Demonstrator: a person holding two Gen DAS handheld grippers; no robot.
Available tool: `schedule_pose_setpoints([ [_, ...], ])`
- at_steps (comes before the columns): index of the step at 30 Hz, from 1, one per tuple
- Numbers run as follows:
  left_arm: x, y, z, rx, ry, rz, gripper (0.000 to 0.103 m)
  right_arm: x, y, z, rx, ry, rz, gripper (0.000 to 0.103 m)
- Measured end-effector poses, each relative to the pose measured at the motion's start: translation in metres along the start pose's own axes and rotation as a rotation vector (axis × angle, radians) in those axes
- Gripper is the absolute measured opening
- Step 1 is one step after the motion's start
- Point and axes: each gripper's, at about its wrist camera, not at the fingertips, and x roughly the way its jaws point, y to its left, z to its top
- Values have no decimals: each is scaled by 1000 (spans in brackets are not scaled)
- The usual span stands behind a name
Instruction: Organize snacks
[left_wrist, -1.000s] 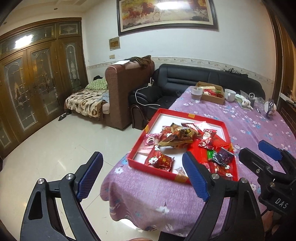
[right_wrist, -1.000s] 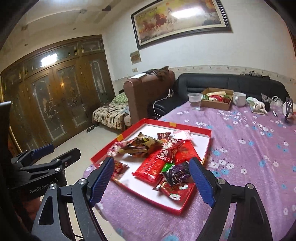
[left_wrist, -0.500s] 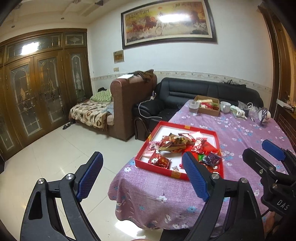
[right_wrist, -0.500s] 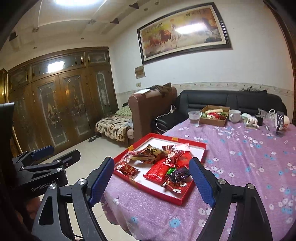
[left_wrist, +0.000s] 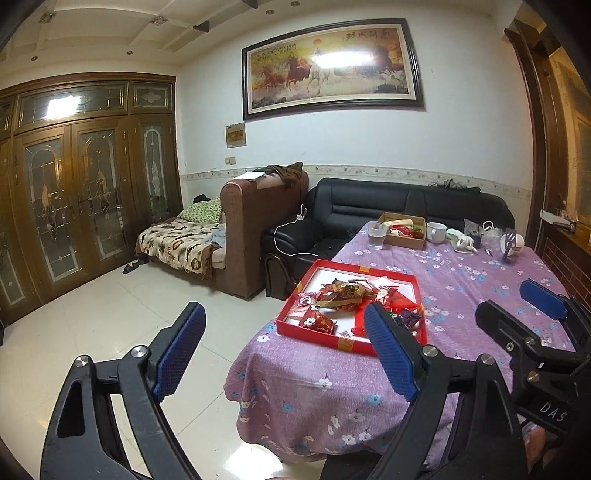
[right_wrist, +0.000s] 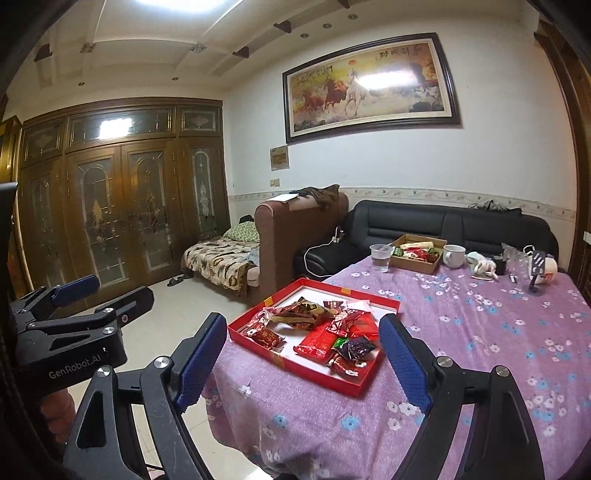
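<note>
A red tray (left_wrist: 317, 331) (right_wrist: 354, 387) with a white floor lies near the front edge of a table under a purple flowered cloth (left_wrist: 461, 280) (right_wrist: 480, 325). Several snack packets (left_wrist: 343, 293) (right_wrist: 325, 332) lie jumbled in it, mostly red, one dark purple. My left gripper (left_wrist: 284, 354) is open and empty, held back from the table over the floor. My right gripper (right_wrist: 303, 365) is open and empty, in front of the table edge, short of the tray. Each gripper shows at the edge of the other's view.
At the table's far end stand a cardboard box of snacks (left_wrist: 404, 230) (right_wrist: 417, 254), a plastic cup (left_wrist: 376, 236) (right_wrist: 380, 257), a white mug (left_wrist: 436, 232) (right_wrist: 453, 255) and small clutter. A black sofa (left_wrist: 388, 201) and a brown armchair (left_wrist: 258, 236) stand behind.
Both grippers have pulled back and up from the table, so the tray looks smaller and farther. Both stay open and empty.
</note>
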Motion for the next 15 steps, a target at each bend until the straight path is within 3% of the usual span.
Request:
schedule_pose_setpoints([
  [15, 2, -2, -4, -3, 5, -5, 88, -11, 6, 0, -10, -11, -4, 87],
])
